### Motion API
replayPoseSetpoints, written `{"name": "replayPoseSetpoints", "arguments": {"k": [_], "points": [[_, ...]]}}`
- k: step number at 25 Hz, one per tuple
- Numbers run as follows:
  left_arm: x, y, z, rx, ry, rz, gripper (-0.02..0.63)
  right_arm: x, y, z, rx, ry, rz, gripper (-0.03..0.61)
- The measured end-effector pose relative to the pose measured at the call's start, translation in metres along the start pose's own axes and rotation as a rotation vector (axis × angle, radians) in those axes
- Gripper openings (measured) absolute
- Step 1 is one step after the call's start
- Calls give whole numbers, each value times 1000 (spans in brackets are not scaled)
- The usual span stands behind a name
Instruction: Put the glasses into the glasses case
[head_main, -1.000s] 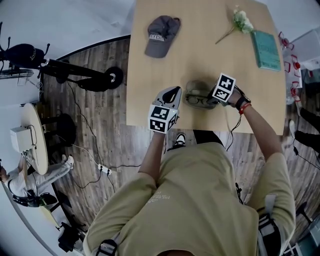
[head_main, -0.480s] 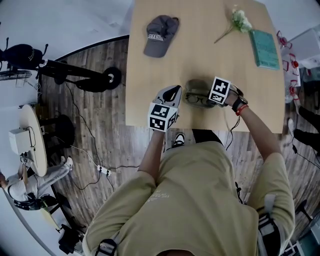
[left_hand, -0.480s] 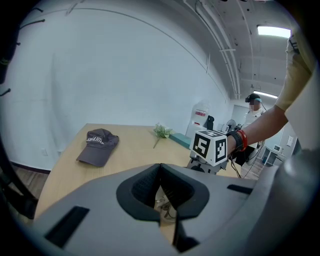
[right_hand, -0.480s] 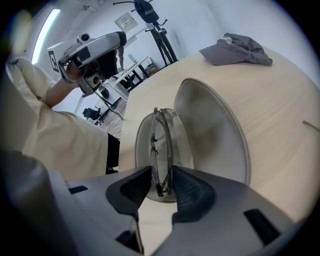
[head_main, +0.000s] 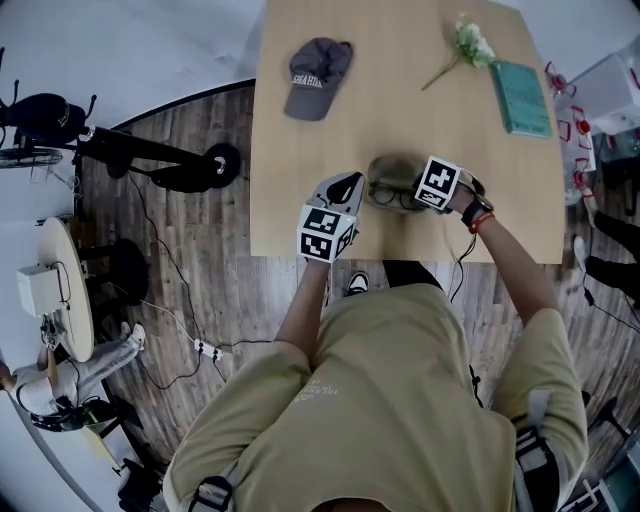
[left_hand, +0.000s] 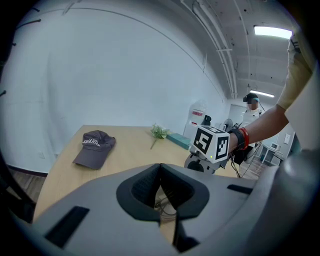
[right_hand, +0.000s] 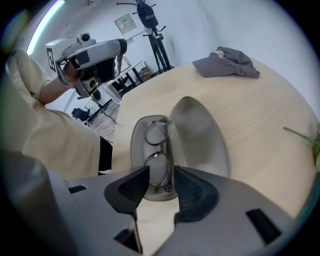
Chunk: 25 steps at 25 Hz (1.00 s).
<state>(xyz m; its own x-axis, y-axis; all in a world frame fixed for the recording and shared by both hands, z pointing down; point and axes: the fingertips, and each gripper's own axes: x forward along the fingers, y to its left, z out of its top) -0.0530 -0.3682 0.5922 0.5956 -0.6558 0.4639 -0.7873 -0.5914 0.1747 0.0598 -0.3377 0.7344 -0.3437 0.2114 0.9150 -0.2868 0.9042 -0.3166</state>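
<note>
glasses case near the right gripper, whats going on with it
A person with a gripper in each hand is packing the glasses away. They already lie inside the glasses case, which sits with its lid open on the wooden table. The right gripper hangs over the near end of the case; its jaws have just been opening and stand apart, pressing on nothing. The left gripper is shut and holds nothing, off to the side of the case.

Table (head_main: 300, 150) centre: free lane between cap (head_main: 316, 76) and glasses case (head_main: 392, 172). Far right blocked by flower (head_main: 462, 48) and book (head_main: 521, 97). Left gripper (head_main: 345, 184) stands just beside the case's left end.
</note>
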Motion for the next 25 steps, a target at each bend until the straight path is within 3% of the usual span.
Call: {"name": "replayPoseSetpoints", "arguments": {"k": [8,14,25], "points": [[-4,1,10,11,-15,35,23,-40,-7,15,110,-179,-136,175],[-10,-4,30,25,-56,27,23,-83,0,27,254,-389,-218,175],[-22,-10,93,85,-168,69,23,-202,0,25,358,-728,-531,151]]}}
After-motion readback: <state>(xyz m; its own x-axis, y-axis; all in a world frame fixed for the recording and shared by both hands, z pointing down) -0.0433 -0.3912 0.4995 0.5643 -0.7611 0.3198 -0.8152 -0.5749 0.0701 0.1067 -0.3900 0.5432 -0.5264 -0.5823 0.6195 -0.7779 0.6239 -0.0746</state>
